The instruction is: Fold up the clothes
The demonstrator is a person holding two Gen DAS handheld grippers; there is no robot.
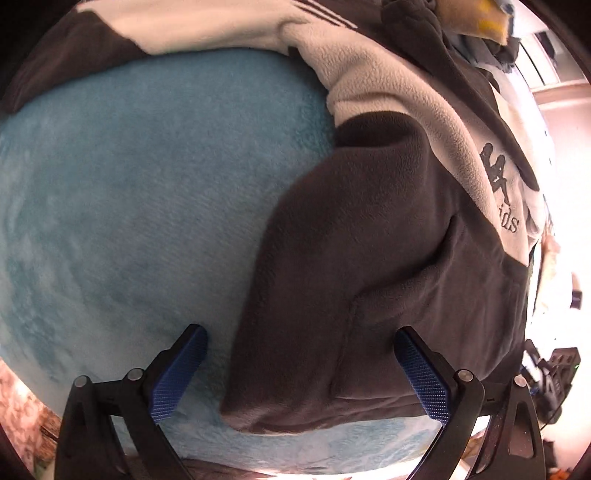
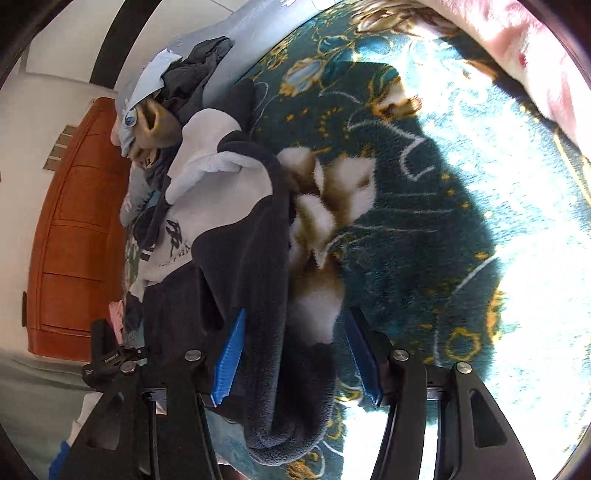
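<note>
A dark grey and white fleece top (image 1: 388, 240) with a dark logo lies on a light blue blanket (image 1: 129, 203). My left gripper (image 1: 299, 350) is open, its blue pads on either side of the fleece's dark lower hem, not closed on it. In the right wrist view the same fleece top (image 2: 236, 221) lies over a teal patterned blanket (image 2: 424, 184). My right gripper (image 2: 295, 343) is open, with a dark folded edge of the fleece lying between its blue pads.
A pile of other clothes (image 2: 177, 92) lies beyond the fleece, also at the top right in the left wrist view (image 1: 480, 22). An orange-brown wooden chest of drawers (image 2: 74, 240) stands at the left. A pink cloth (image 2: 535, 55) lies at the upper right.
</note>
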